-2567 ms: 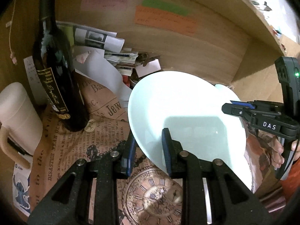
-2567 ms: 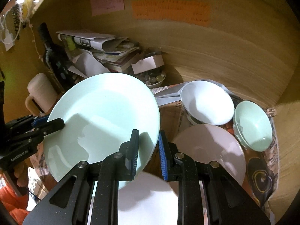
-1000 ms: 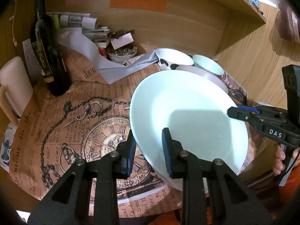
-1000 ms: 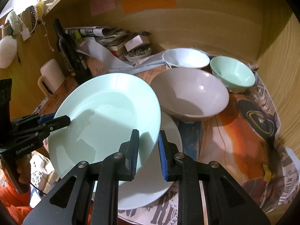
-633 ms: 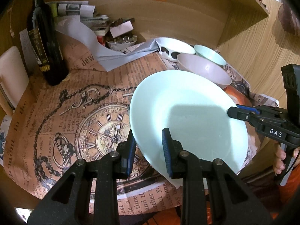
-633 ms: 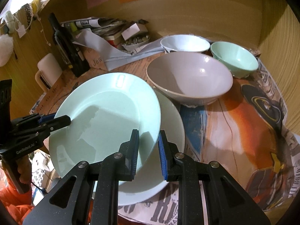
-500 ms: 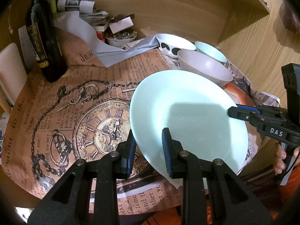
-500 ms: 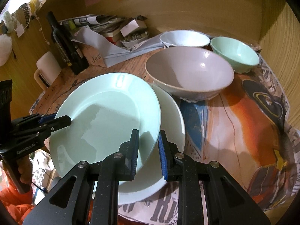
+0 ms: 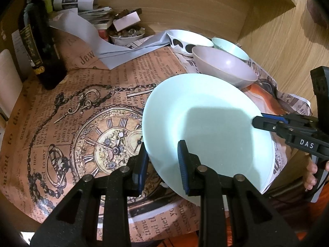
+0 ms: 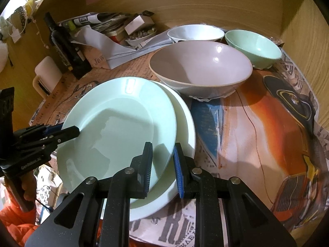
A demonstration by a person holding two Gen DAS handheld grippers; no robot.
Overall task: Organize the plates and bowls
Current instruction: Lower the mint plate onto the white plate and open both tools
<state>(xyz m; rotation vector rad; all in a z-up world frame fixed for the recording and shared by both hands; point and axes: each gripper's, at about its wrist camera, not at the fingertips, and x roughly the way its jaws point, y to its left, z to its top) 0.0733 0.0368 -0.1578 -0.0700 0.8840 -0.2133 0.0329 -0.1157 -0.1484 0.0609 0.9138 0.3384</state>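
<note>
Left gripper (image 9: 162, 160): we pinch the mint plate (image 9: 205, 123) rim.
Right gripper (image 10: 162, 164): pinching it too (white plate (image 10: 185, 123) beneath, bowl (image 10: 201, 68) at 12 o'clock).

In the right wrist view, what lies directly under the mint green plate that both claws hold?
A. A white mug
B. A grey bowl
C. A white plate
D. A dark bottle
C. The white plate shows from under the right edge of the mint green plate, which the left claw and the right claw grip at opposite rims.
</note>
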